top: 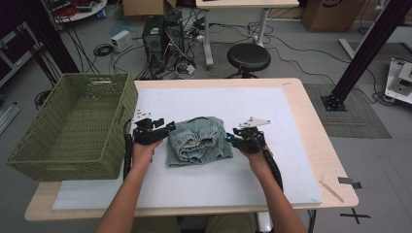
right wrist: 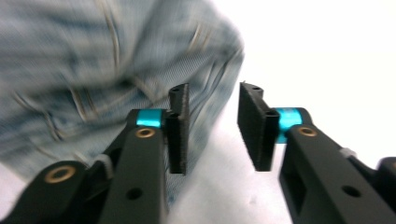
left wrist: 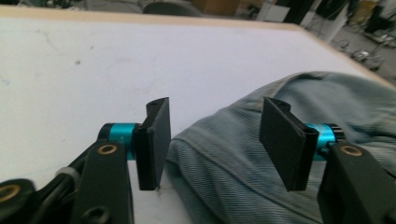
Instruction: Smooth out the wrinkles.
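Observation:
A folded light-blue denim garment (top: 199, 141) lies in the middle of the white mat (top: 218, 182). At its left edge my left gripper (top: 170, 127) is open. In the left gripper view the two jaws stand wide apart around my left gripper's gap (left wrist: 215, 107), with the garment's (left wrist: 355, 102) hem lying under and between them, the pads off it. My right gripper (top: 231, 136) is open at the garment's right edge. In the right gripper view, which is blurred, its jaws (right wrist: 213, 91) stand apart just beside the cloth (right wrist: 84, 70), with nothing between the pads.
A green woven basket (top: 97, 78) stands at the table's left end, partly over the edge. White mat lies bare in front of and behind the garment. A strip of tape (top: 332, 190) lies on the wooden table near its front right corner. A black stool (top: 248, 57) stands beyond the table.

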{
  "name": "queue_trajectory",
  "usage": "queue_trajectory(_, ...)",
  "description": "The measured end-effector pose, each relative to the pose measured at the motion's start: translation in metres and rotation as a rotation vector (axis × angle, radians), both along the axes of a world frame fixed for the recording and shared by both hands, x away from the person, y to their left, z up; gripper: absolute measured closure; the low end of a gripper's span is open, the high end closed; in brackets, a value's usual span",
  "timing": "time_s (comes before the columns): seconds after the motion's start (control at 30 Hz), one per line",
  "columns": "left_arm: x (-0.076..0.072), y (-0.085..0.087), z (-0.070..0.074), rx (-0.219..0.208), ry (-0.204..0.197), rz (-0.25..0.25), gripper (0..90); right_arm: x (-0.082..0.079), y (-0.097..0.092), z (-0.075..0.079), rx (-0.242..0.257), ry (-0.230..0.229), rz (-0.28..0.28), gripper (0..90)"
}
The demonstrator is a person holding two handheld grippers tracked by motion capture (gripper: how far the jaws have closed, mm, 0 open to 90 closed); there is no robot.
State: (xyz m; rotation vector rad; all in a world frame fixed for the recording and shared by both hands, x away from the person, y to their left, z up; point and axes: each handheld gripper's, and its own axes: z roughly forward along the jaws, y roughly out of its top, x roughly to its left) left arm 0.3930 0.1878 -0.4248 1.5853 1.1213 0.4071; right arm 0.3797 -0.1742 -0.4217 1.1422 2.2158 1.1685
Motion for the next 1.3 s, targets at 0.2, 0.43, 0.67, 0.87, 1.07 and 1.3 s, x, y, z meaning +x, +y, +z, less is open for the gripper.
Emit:
queue_trajectory(0.2,-0.013,-0.008,0.013,0.013,-0.057,-0.080,40.7,0.001,0.007,0.035,0.096,-0.070,0.072,62.5)
queue_trajectory(0.43,-0.015,-0.013,0.014,0.031,-0.047,-0.120,39.4,0.012,0.057,0.025,-0.042,0.018,0.230,64.7)
queue_trajectory(0.67,-0.018,-0.022,0.011,0.045,-0.031,-0.148,36.1,0.000,0.069,0.002,-0.070,0.101,0.256,68.2)
queue_trajectory(0.87,-0.019,-0.044,-0.002,0.153,-0.002,-0.163,33.5,-0.010,0.084,-0.006,-0.114,0.044,0.200,68.5)
queue_trajectory(1.07,-0.022,-0.053,-0.007,0.223,-0.002,-0.185,46.5,-0.016,0.046,0.015,0.032,-0.028,0.194,58.6)
queue_trajectory(1.3,-0.025,-0.052,-0.011,0.211,-0.007,-0.180,52.7,-0.016,0.013,-0.002,-0.025,0.087,0.153,61.5)
